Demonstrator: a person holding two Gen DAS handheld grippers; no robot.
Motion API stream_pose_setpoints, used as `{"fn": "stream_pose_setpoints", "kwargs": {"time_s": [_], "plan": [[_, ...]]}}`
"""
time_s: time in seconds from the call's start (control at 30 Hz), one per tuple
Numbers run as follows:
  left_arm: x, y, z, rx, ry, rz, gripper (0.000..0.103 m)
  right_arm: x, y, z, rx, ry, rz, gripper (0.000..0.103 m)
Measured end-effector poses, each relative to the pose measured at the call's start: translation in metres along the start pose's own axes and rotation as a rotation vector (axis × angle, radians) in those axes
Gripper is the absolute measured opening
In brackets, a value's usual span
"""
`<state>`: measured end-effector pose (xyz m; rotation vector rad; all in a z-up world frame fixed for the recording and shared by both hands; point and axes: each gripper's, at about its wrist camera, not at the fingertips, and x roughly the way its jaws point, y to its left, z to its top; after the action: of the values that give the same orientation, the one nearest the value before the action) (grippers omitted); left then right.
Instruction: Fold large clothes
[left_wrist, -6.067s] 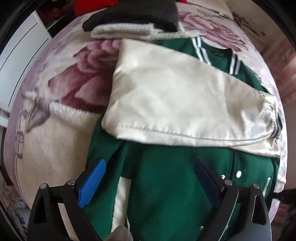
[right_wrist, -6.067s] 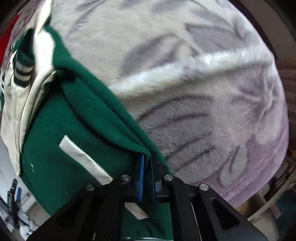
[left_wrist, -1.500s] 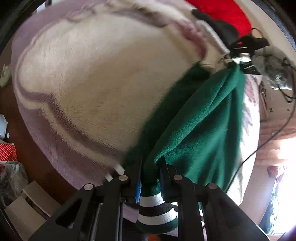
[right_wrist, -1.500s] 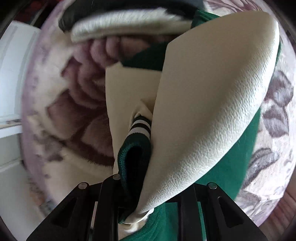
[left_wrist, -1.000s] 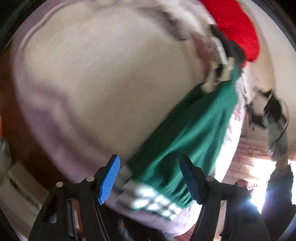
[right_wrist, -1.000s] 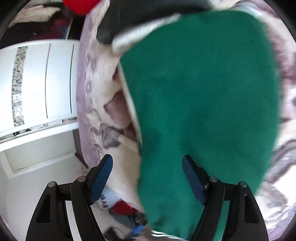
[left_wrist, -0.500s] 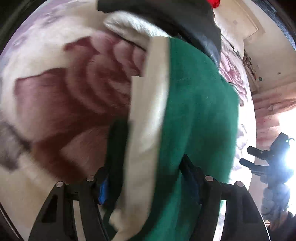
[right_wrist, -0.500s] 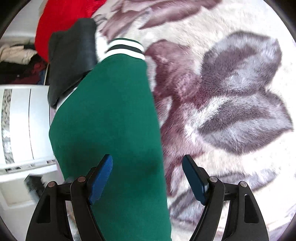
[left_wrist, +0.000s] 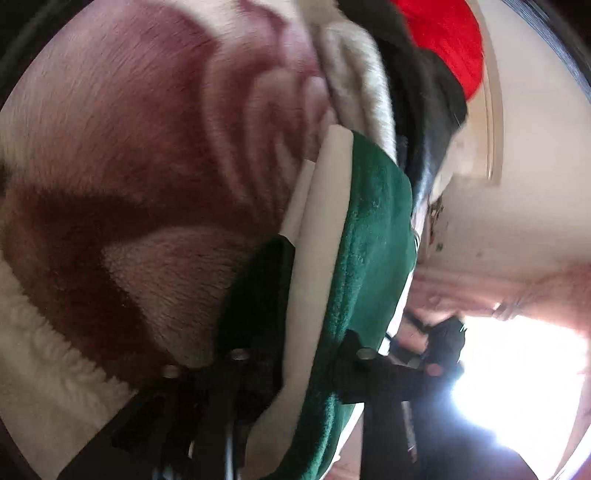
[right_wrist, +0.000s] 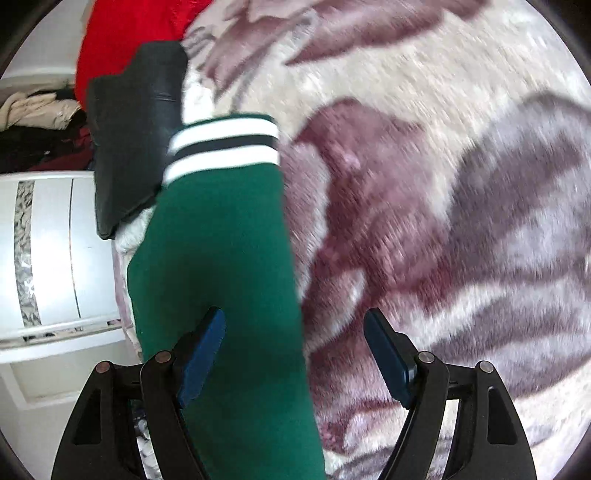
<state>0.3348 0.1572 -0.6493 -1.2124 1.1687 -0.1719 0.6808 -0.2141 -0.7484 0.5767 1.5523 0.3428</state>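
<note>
We are folding a green fleece varsity jacket with cream leather-like sleeves, and it is lying already folded into a long bundle on the plush blanket with big purple and rose flowers. In the left wrist view the bundle is running from 6 o'clock up to 12 o'clock, and our left gripper is at its near end; its jaws are closing at this moment, with the thick stack of green cloth and cream sleeve between them, and the layers are already filling the gap, so we are judging that the pads are pressing on them. In the right wrist view the jacket is lying from 6 o'clock towards 11 o'clock, ending in the striped white and black knitted hem, which is touching a folded black garment; a red cloth is behind it at 11 o'clock. Our right gripper is standing wide open and is holding nothing; its left pad is over the green cloth and the right pad is over the bare blanket. We are thinking the bundle will be soft, rather heavy and floppy, and the smooth sleeves may be sliding out from between the fleece layers. So we are advising to take all layers together at the folded edge, one gripper at each end, and not only the top layer.
</note>
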Motion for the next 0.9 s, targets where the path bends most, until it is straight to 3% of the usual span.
{"fn": "stream_pose_setpoints", "kwargs": {"time_s": [0.17, 0.2, 0.23, 0.3, 0.33, 0.37, 0.4, 0.47, 0.57, 0.6, 0.63, 0.7, 0.8, 0.9], "plan": [[-0.027, -0.031, -0.001, 0.2, -0.082, 0.155, 0.032, 0.008, 0.033, 0.029, -0.124, -0.077, -0.008, 0.079], [-0.027, -0.031, 0.005, 0.221, -0.088, 0.187, 0.037, 0.013, 0.043, 0.037, -0.165, -0.087, -0.019, 0.079], [-0.024, -0.026, 0.012, 0.232, -0.08, 0.235, 0.039, 0.025, 0.053, 0.042, -0.206, -0.09, -0.069, 0.079], [-0.018, -0.008, 0.03, 0.229, -0.081, 0.372, 0.036, 0.059, 0.057, 0.046, -0.235, -0.037, -0.281, 0.09], [-0.016, 0.001, 0.039, 0.208, -0.062, 0.409, 0.036, 0.077, 0.049, 0.052, -0.171, 0.017, -0.348, 0.09], [-0.018, 0.006, 0.044, 0.179, -0.039, 0.377, 0.036, 0.077, 0.048, 0.053, -0.124, 0.017, -0.342, 0.09], [-0.03, 0.006, 0.044, 0.162, -0.038, 0.293, 0.036, 0.068, 0.05, 0.052, -0.078, 0.008, -0.344, 0.09], [-0.055, -0.002, 0.034, 0.199, -0.039, 0.22, 0.037, 0.044, 0.056, 0.038, -0.029, -0.004, -0.299, 0.09], [-0.093, -0.015, 0.006, 0.252, 0.0, 0.121, 0.043, -0.001, 0.055, -0.012, -0.005, 0.019, -0.192, 0.09], [-0.104, -0.015, -0.008, 0.257, 0.02, 0.107, 0.062, -0.013, 0.051, -0.031, 0.002, 0.032, -0.176, 0.09], [-0.116, -0.014, -0.025, 0.263, 0.037, 0.098, 0.069, -0.029, 0.043, -0.064, 0.013, 0.055, -0.152, 0.09], [-0.132, -0.012, -0.058, 0.263, 0.068, 0.077, 0.069, -0.046, 0.029, -0.112, 0.042, 0.1, -0.134, 0.09], [-0.139, -0.007, -0.112, 0.252, 0.12, 0.14, 0.069, -0.061, -0.008, -0.205, 0.14, 0.187, -0.125, 0.09], [-0.144, 0.013, -0.161, 0.262, 0.181, 0.25, 0.069, -0.053, -0.044, -0.301, 0.237, 0.297, -0.111, 0.09]]}}
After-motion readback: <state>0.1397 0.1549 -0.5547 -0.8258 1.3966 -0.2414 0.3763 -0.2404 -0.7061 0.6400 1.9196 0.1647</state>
